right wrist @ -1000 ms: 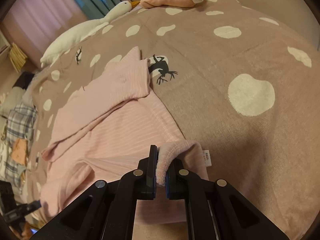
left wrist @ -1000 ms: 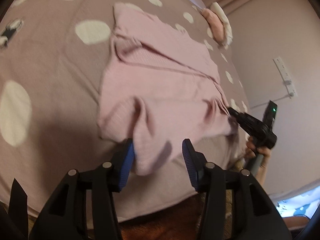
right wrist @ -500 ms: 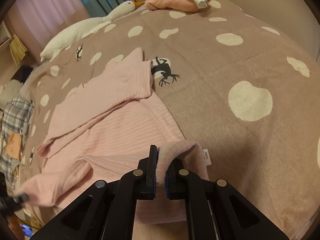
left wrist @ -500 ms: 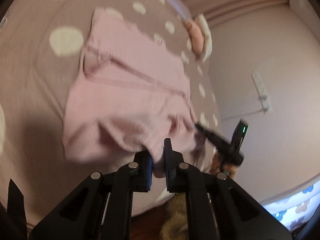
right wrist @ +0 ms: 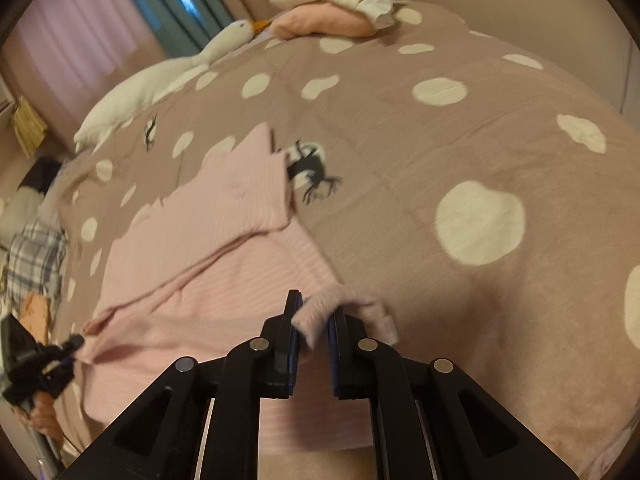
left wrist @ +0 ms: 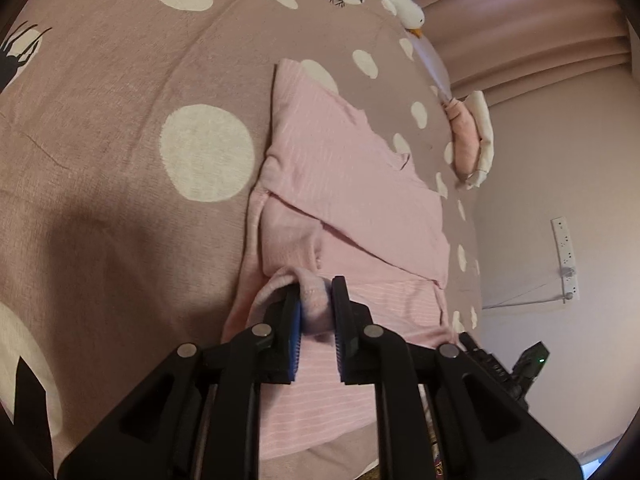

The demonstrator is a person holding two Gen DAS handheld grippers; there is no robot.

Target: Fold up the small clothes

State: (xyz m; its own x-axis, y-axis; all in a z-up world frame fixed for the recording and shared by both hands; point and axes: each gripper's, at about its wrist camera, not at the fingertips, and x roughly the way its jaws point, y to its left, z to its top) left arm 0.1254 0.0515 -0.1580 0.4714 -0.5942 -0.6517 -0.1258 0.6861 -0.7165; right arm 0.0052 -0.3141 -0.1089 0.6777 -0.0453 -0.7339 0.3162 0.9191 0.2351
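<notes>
Pink ribbed garment (left wrist: pixel 352 208) lies spread on the spotted bedspread (left wrist: pixel 120 120), partly folded; it looks light, soft and limp, so I judge it will sag and crease unless lifted by hems or corners. Left gripper (left wrist: pixel 316 312): jaws, having just eased a little wider, pinch a bunched fold at the near hem; right gripper (right wrist: pixel 312 324): jaws clamped on the opposite corner by its label. Near hem is hidden behind the grippers in both views, right view is blurred, and the folded pile (right wrist: pixel 332 12) beside the goose toy (right wrist: pixel 168 76) cannot be itemised.
</notes>
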